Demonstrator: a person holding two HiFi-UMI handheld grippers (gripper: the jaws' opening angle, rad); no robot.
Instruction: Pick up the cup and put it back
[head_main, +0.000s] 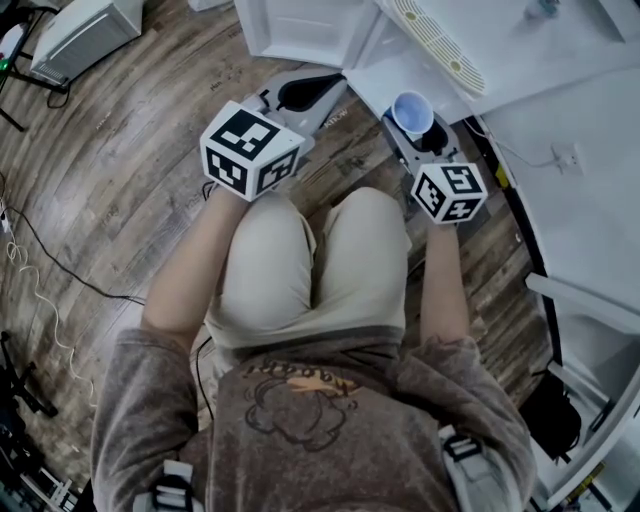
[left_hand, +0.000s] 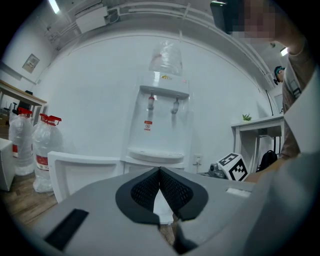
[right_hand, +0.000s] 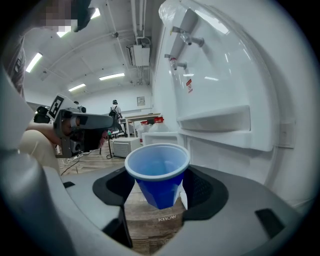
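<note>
A blue plastic cup (head_main: 412, 113) with a white rim stands upright between the jaws of my right gripper (head_main: 412, 130), which is shut on it. In the right gripper view the cup (right_hand: 157, 172) hangs above the wooden floor, the right gripper (right_hand: 160, 192) pressing its sides, beside the white water dispenser (right_hand: 215, 100). My left gripper (head_main: 325, 85) is held over the floor to the left of the cup. The left gripper (left_hand: 160, 172) has its black pads meeting at the tips, with nothing between them.
The dispenser's slotted drip tray (head_main: 435, 42) lies just beyond the cup. A white table (head_main: 590, 200) borders the right side. Large water bottles (left_hand: 42, 150) stand on the floor at the left. The person's knees (head_main: 320, 250) sit below both grippers. Cables (head_main: 40, 290) run across the floor.
</note>
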